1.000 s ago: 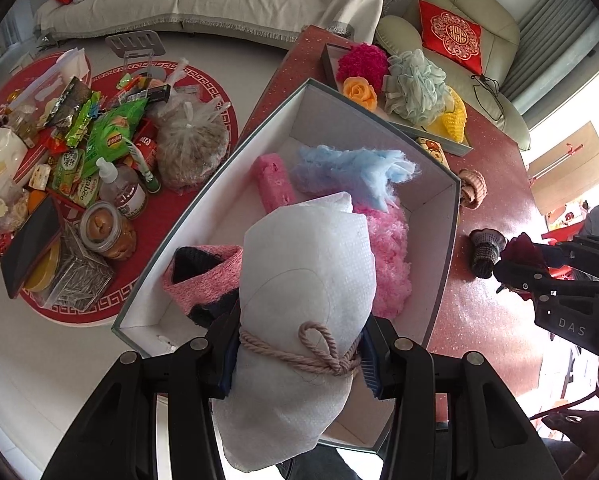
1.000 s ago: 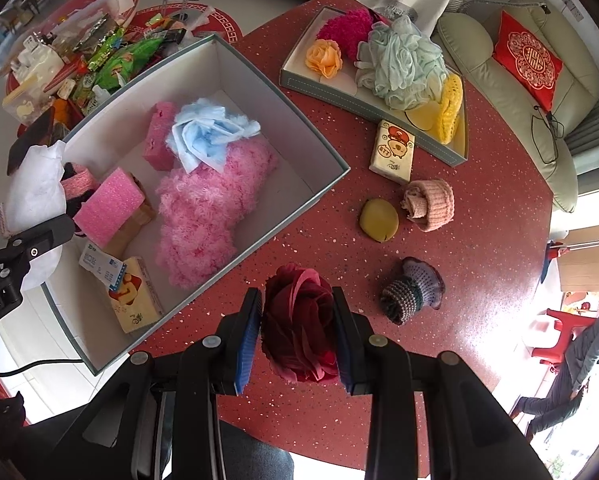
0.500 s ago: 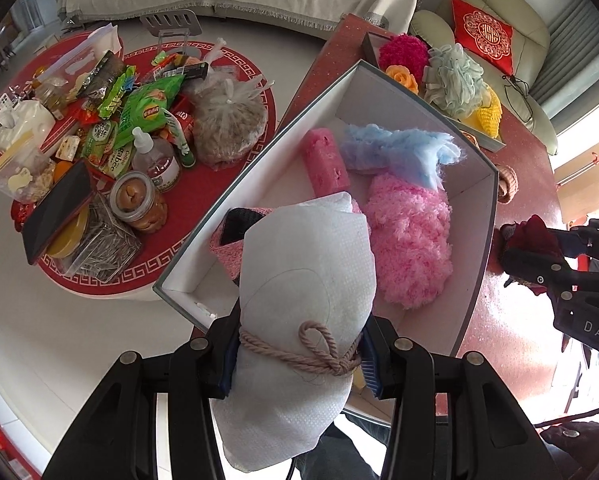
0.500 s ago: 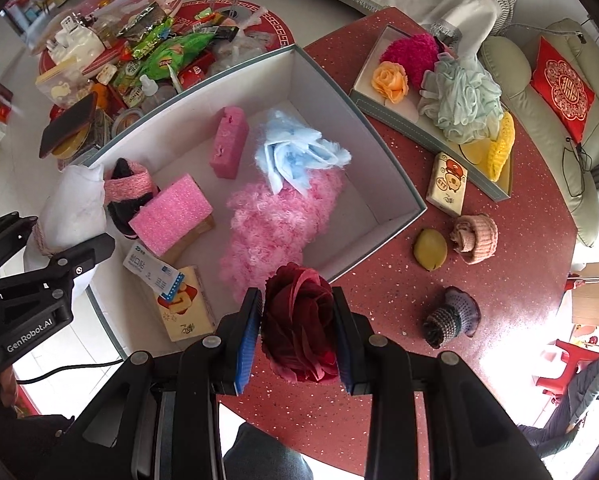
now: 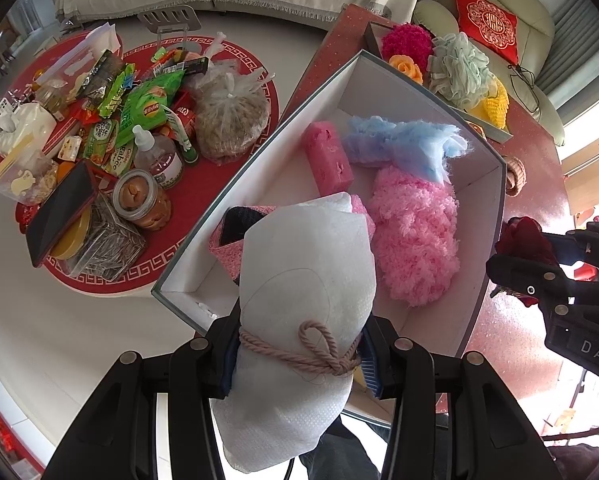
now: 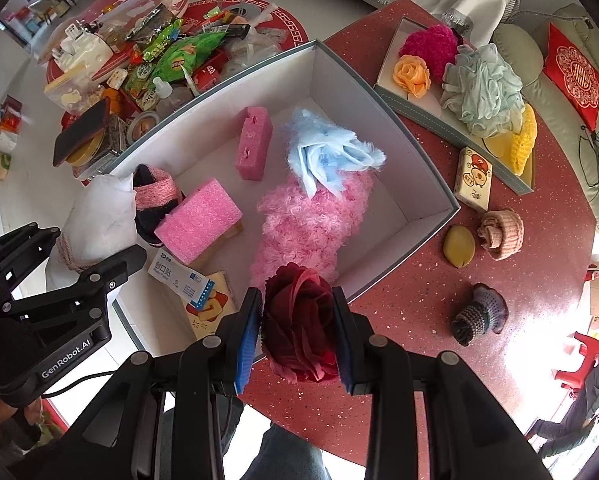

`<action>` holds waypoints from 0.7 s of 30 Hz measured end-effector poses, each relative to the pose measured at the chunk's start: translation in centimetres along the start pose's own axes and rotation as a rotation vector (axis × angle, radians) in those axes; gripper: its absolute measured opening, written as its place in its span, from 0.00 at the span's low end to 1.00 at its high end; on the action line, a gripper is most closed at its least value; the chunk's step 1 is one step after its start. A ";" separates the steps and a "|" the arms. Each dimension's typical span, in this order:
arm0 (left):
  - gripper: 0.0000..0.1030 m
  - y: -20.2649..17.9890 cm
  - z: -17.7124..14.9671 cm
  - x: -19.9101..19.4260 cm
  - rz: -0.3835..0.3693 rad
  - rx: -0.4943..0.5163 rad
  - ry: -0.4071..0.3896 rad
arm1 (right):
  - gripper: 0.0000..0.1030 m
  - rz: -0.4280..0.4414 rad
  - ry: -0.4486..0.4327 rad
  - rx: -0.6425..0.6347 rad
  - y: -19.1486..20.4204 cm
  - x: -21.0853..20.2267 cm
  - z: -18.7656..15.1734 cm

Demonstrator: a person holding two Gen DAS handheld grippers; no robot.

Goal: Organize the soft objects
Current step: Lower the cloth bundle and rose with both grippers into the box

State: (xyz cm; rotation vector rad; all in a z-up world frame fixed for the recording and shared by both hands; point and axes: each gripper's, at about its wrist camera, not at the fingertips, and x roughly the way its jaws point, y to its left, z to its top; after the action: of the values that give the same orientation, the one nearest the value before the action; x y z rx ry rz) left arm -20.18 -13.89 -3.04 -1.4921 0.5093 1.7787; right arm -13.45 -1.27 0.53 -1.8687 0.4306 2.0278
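Note:
My left gripper (image 5: 297, 354) is shut on a white cloth pouch (image 5: 303, 304) tied with a pink cord, held above the near left corner of the open white box (image 5: 487, 216). The same white cloth pouch (image 6: 99, 216) shows at the box's left edge in the right wrist view. My right gripper (image 6: 295, 332) is shut on a dark red fabric rose (image 6: 299, 320), hovering over the box's near right rim. Inside the box (image 6: 379, 92) lie a pink fluffy cloth (image 6: 307, 220), a blue fluffy cloth (image 6: 327, 152), two pink sponges (image 6: 197, 220) and a pink-banded slipper (image 6: 155, 196).
A grey tray (image 6: 427, 110) at the back right holds an orange rose, a magenta pompom, a green bath pouf and yellow knits. A tissue pack (image 6: 473, 180), a yellow pad, a pink knit hat and a grey knit piece (image 6: 477, 314) lie on the red table. Snacks crowd a low round table (image 5: 99, 284) on the left.
The right gripper with the rose has shifted left, from over the red tabletop to over the box's near right rim. The left gripper's view has tilted slightly; its pouch stays gripped.

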 end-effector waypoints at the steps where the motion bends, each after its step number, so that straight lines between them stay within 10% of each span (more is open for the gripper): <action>1: 0.47 0.0 0.0 0.1 0.002 0.000 0.004 | 0.35 0.006 0.004 0.003 0.1 0.2 0.1; 21: 0.47 -0.9 0.6 0.9 0.037 0.023 0.031 | 0.35 0.047 0.016 0.019 0.5 1.2 0.5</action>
State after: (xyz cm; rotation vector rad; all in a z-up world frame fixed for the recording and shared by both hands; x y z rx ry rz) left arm -19.94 -12.69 -3.61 -1.5060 0.5744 1.7743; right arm -14.20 -1.48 -0.62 -1.8821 0.5008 2.0324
